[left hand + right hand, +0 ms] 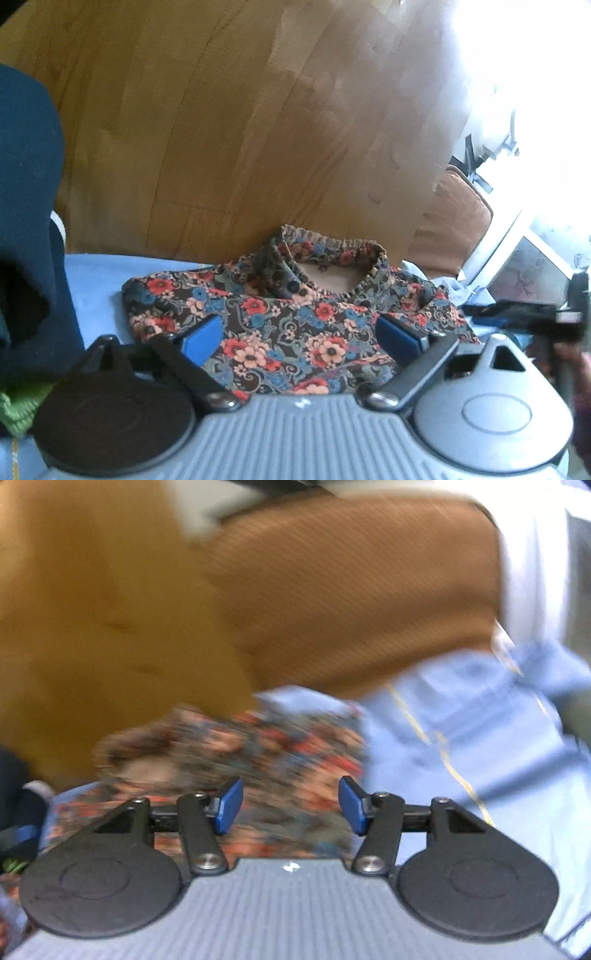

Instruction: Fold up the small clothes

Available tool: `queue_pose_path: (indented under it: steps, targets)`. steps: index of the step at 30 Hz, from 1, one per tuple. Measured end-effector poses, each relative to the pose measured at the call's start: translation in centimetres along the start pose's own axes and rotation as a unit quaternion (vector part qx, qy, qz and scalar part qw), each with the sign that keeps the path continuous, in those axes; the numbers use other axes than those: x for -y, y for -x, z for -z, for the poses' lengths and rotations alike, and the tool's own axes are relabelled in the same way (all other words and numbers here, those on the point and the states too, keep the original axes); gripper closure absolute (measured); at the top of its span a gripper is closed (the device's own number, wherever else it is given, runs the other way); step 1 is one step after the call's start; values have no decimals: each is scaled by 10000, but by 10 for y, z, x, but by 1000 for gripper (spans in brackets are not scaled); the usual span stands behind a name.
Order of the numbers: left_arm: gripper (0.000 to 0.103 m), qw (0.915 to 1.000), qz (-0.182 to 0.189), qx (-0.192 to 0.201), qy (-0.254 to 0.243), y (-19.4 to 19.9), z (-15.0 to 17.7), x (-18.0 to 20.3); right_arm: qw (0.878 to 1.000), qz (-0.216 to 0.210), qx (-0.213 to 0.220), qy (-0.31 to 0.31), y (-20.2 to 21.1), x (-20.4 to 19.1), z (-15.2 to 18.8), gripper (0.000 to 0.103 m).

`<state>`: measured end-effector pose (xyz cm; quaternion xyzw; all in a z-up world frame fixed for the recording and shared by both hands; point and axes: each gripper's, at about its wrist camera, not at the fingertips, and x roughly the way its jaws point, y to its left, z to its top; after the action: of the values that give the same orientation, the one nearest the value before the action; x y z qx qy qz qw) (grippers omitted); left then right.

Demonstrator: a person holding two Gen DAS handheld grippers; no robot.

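A small floral garment [295, 314] with a ruffled neck opening lies on a light blue cloth surface [99, 280], neck facing away from me. My left gripper [299, 338] is open, its blue pads [201, 341] spread just above the garment's middle, holding nothing. In the right wrist view the same floral garment [258, 760] is blurred by motion. My right gripper [291, 805] is open over the garment's right part, empty. The right gripper's dark body also shows in the left wrist view [535, 317] at the right edge.
A dark blue garment [26, 221] hangs at the left, with a green item [18, 406] below it. A brown cushion [351, 598] lies beyond the blue cloth [461, 738]. Wooden floor [221, 129] is behind. Bright window glare sits at the upper right.
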<state>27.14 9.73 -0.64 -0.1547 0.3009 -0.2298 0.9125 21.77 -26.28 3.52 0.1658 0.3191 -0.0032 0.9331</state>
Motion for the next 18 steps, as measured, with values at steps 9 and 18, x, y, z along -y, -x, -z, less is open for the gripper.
queue_pose_path:
  steps: [9, 18]
  targets:
    - [10, 9988, -477, -30, -41, -5, 3, -6, 9866, 1446, 493, 567, -19, 21, 10, 90]
    - [10, 9971, -538, 418, 354, 22, -13, -14, 9360, -1569, 748, 3060, 90, -120, 58, 29]
